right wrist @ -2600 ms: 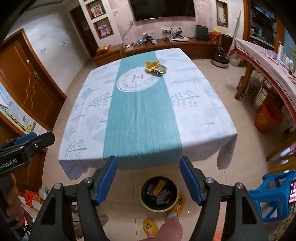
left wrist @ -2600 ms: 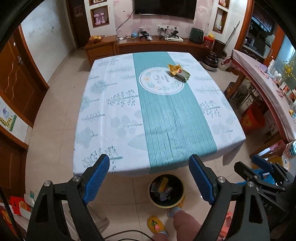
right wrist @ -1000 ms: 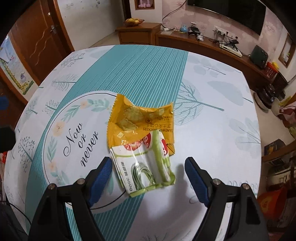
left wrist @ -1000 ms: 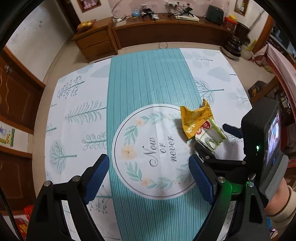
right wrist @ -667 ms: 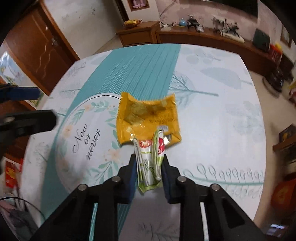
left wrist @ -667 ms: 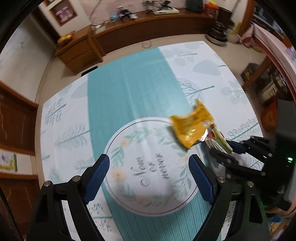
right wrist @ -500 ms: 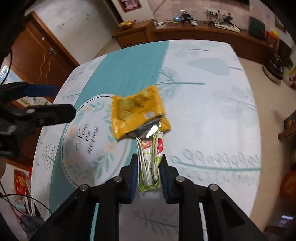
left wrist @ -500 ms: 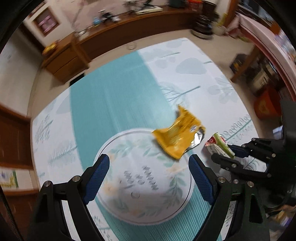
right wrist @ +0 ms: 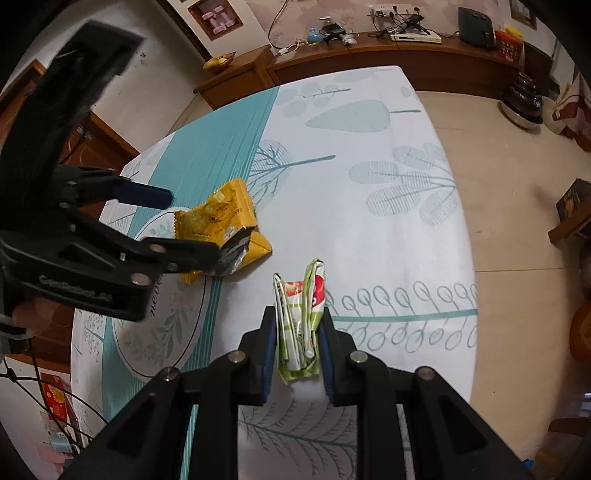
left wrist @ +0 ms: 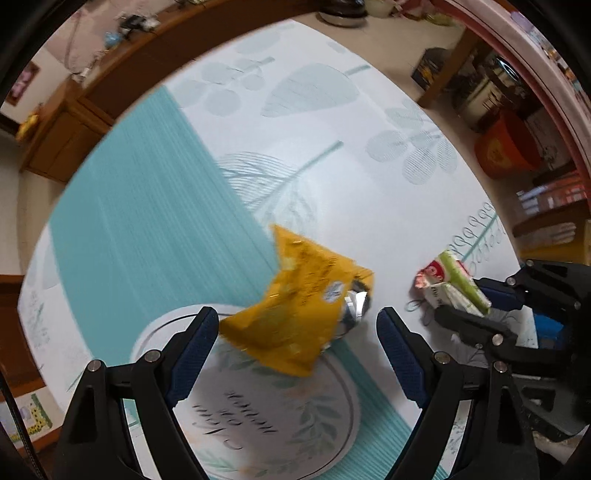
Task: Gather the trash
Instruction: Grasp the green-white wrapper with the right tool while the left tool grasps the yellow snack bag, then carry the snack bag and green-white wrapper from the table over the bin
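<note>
Yellow wrapper [left wrist: 299,302], green-white-red wrapper [right wrist: 301,321], white leaf-print tablecloth [right wrist: 369,221] with teal stripe

A table under a white tablecloth [right wrist: 388,229] printed with pale leaves and trees, with a teal stripe [right wrist: 221,136] down its middle and a round floral emblem [left wrist: 258,417], fills the room's centre. Beyond it a long low wooden cabinet [right wrist: 369,51] runs along the wall and carries cables, small devices and a bowl of fruit [right wrist: 219,61]. The floor [right wrist: 509,177] is beige tile. A wooden door [right wrist: 107,147] stands at the left. A framed picture [right wrist: 216,16] hangs on the pale wall. An orange bucket [left wrist: 506,147] sits beside a second table.
</note>
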`<state>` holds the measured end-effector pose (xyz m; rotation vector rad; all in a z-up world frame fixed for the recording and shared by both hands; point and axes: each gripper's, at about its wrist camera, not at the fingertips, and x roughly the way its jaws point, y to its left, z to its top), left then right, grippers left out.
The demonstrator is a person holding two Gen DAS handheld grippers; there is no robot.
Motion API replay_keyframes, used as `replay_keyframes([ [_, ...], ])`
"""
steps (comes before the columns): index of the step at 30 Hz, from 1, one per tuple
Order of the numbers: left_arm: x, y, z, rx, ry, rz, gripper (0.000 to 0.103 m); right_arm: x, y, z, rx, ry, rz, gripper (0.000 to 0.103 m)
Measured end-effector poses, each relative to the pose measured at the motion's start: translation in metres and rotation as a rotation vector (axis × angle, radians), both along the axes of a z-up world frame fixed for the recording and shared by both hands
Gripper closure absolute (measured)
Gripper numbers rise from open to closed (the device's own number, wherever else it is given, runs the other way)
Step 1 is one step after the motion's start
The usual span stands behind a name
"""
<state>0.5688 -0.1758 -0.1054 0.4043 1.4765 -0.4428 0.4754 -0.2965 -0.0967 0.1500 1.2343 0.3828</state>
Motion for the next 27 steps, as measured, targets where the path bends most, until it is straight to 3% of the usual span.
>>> replay_keyframes([
  [5, 0.000, -0.011, -0.015, 0.023, 0.038, -0.031, 0.017, 0.000, -0.003, -0.002, 0.006, 0.012, -0.006, 0.082],
  [6, -0.001, -0.013, -0.016, 0.034, 0.039, -0.032, 0.021, -0.001, -0.003, -0.003, 0.007, 0.011, -0.007, 0.082],
  [8, -0.001, -0.013, -0.023, 0.065, 0.052, -0.028, 0.041, -0.001, -0.003, -0.003, 0.008, 0.011, -0.007, 0.082],
  [14, 0.000, -0.002, -0.021, 0.028, 0.029, 0.056, 0.067, -0.004, -0.003, -0.003, 0.010, 0.011, -0.014, 0.082],
  [15, -0.001, 0.000, -0.019, 0.020, 0.010, 0.074, 0.080, -0.005, -0.003, -0.003, 0.011, 0.012, -0.016, 0.082],
  [18, -0.005, 0.008, -0.015, -0.014, 0.001, 0.127, 0.092, -0.010, -0.001, -0.003, 0.010, 0.015, -0.016, 0.082],
  [27, -0.060, 0.040, 0.002, -0.047, -0.018, 0.241, 0.095, -0.042, 0.014, 0.014, 0.000, -0.016, 0.000, 0.082],
])
